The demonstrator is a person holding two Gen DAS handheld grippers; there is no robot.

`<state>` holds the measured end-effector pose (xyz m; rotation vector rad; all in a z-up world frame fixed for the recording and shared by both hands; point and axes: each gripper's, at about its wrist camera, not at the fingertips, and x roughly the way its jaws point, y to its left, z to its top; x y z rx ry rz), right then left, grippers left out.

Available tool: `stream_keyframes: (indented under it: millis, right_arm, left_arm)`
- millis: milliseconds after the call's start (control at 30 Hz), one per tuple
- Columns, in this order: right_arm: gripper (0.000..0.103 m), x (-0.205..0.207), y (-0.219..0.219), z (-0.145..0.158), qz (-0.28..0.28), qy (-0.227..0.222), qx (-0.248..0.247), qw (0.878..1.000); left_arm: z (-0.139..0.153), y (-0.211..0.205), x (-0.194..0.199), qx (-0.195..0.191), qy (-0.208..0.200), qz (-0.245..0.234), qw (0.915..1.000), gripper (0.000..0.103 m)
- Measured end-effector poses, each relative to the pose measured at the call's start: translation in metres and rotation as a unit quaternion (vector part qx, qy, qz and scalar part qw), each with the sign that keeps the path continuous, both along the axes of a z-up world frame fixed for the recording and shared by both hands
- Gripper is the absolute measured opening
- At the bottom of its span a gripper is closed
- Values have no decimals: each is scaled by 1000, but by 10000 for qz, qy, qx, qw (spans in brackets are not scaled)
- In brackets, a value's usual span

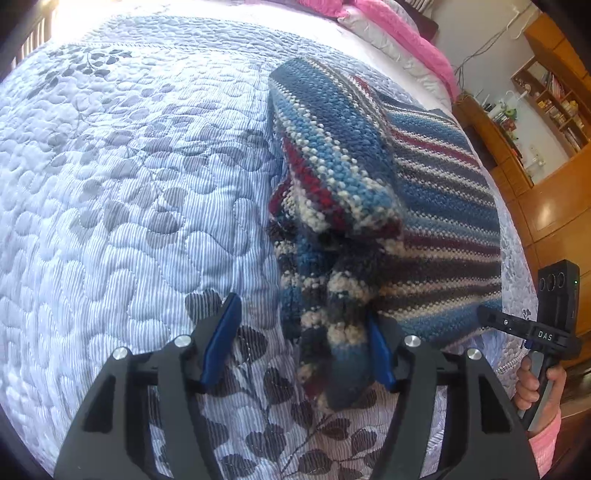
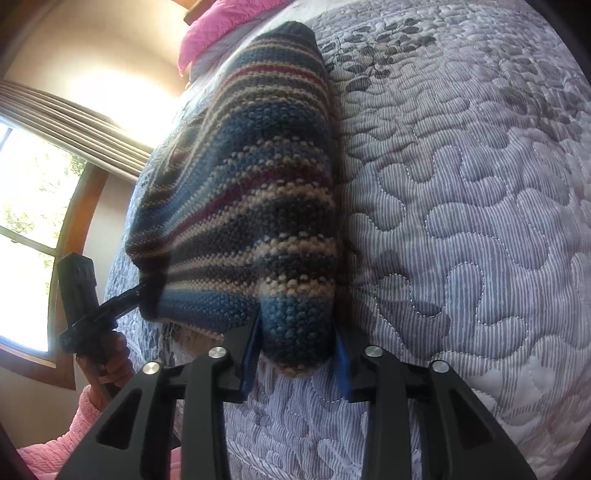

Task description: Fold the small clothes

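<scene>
A knitted sweater point(image 1: 436, 192) striped in blue, cream and dark red lies partly folded on the quilted bedspread point(image 1: 129, 184). One bunched part runs down between the fingers of my left gripper point(image 1: 301, 314). That gripper is open: the knit rests against its right pad, and the left pad stands apart from it. In the right wrist view the sweater point(image 2: 258, 177) rises off the bed, and my right gripper point(image 2: 297, 325) is shut on its near blue edge. Each gripper shows in the other's view at a sweater corner: the right gripper point(image 1: 484, 314) and the left gripper point(image 2: 138, 291).
The bedspread point(image 2: 461, 221) stretches wide beside the sweater. A pink blanket point(image 1: 406, 33) and pillows lie at the head of the bed. Wooden shelves point(image 1: 546, 103) stand past the bed's edge, and a window point(image 2: 29, 206) is on the other side. A hand point(image 1: 535, 384) holds the right gripper.
</scene>
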<state>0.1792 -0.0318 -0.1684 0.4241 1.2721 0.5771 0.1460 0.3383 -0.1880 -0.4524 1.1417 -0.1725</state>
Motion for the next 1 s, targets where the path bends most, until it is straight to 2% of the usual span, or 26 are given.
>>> stream_keyframes:
  millis: [33,67,133,167,300,433,500,633,767,1000]
  right_arm:
    - [55,-4,4,4,20,-31,-52,10000]
    - [61,-9,5,8,28,-111,-148,9998]
    - [64,-20,9,17,42,-296,-484,9984]
    - [70,-26,11,21,29,-375,-639,9972]
    - [82,-50,15,32,-76,-595,-1048,9927]
    - [93,-71,17,40,-196,-739,-1313,9884]
    - [95,-80,17,44,-262,-780,-1330,9877]
    - [97,-98,16,56,-326,-932,-1434,9847]
    - [99,-109,23,70,-327,-1039,-1519,9824]
    - [99,-124,36,89,-369,-1270,-2074,9693]
  left_arm:
    - [5,-1,-6,90,-4,58,9999,70]
    - [9,-2,-11,170,-16,90,9998,70]
    - [14,-4,-22,302,-13,87,9995,69]
    - [16,-4,-30,359,8,112,9993,69]
    - [25,-5,-55,549,82,269,9981,69]
    - [34,-16,-79,1014,243,365,9939,70]
    - [39,-21,-91,1186,257,358,9920,70]
    - [53,-29,-109,1224,218,359,9916,70]
    - [69,-32,-128,1462,57,421,9883,72]
    - [94,-37,-145,1788,-8,570,9822,74]
